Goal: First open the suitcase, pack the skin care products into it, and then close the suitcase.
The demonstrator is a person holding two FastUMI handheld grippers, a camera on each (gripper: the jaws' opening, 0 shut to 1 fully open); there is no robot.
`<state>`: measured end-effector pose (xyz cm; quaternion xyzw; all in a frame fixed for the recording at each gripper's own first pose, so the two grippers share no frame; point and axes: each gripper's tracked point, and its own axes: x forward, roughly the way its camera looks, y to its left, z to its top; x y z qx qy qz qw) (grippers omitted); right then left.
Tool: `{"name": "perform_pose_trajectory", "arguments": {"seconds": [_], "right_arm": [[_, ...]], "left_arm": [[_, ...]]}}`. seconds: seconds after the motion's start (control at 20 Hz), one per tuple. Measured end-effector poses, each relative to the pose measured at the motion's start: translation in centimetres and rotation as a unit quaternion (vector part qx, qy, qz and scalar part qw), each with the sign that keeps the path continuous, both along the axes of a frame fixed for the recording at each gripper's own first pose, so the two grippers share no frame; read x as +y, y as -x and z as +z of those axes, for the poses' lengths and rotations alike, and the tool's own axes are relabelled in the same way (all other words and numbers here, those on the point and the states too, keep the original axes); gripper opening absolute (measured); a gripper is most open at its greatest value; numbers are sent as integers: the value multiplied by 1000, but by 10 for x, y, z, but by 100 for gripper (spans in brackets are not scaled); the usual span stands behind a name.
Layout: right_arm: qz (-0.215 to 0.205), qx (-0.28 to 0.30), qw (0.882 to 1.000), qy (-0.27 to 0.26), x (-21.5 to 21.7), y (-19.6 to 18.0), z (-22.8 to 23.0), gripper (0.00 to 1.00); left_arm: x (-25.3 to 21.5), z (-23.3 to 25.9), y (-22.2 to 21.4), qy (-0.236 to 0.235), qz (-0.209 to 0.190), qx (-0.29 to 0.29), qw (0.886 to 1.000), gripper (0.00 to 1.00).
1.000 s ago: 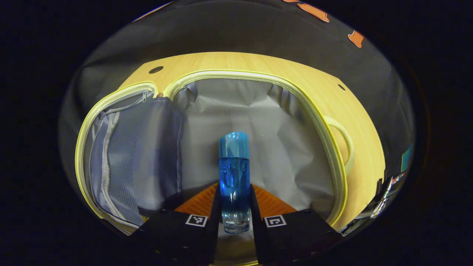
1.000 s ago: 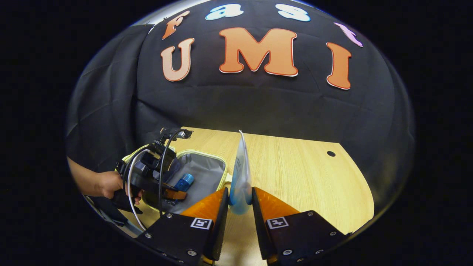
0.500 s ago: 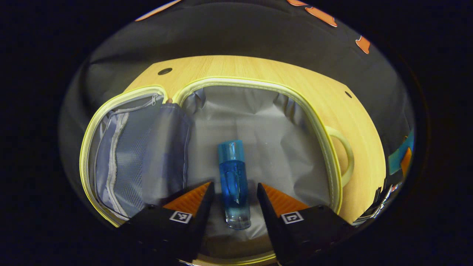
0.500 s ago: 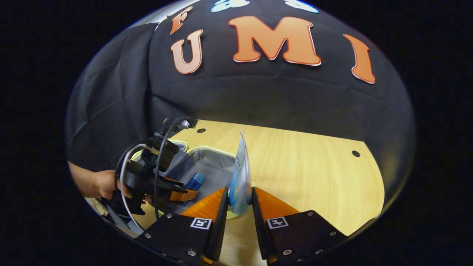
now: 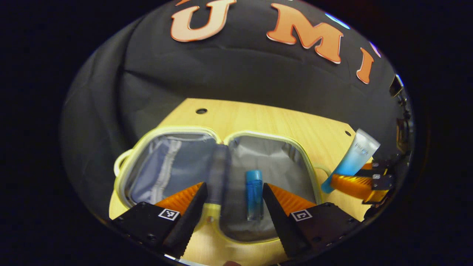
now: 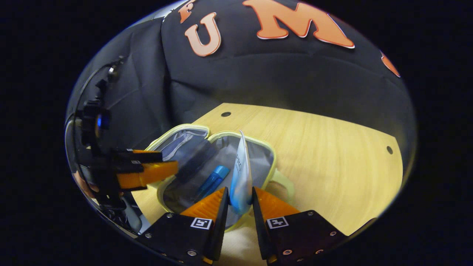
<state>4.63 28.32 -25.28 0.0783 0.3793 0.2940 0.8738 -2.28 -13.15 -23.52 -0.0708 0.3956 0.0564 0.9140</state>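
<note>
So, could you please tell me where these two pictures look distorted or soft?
Left gripper view: fisheye bends the table edge; the suitcase's divider flap looks soft. Right gripper view: the suitcase curves, and the other hand-held gripper stretches near the rim; the tube looks sharp.

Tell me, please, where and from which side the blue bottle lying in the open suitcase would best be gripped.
Probably across the middle of its round body, from above. The blue translucent bottle lies flat on the grey lining of the yellow-rimmed suitcase, cap toward the table's far edge, its long sides exposed. The open left gripper already lines up with it.
</note>
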Motion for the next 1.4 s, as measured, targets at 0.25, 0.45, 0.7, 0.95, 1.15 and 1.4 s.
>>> {"name": "perform_pose_trajectory", "arguments": {"seconds": [0.25,0.45,0.7,0.95,1.15,1.4], "right_arm": [[34,65,997,10,36,6,-48,40],[37,100,994,20,57,4,-66,40],[19,144,988,46,69,-1,-82,40],[-9,168,984,57,63,-4,-85,41],[-28,157,986,39,56,-1,-66,49],[-72,80,993,52,18,-11,-29,87]], "left_arm": [[53,37,22,-44,65,-23,997,93],[95,45,50,-61,108,-19,992,93],[127,47,64,-56,153,-16,986,93],[158,36,68,-52,170,-8,984,93],[183,15,64,-24,182,-1,983,93],[218,-7,52,13,198,4,980,93]]}}
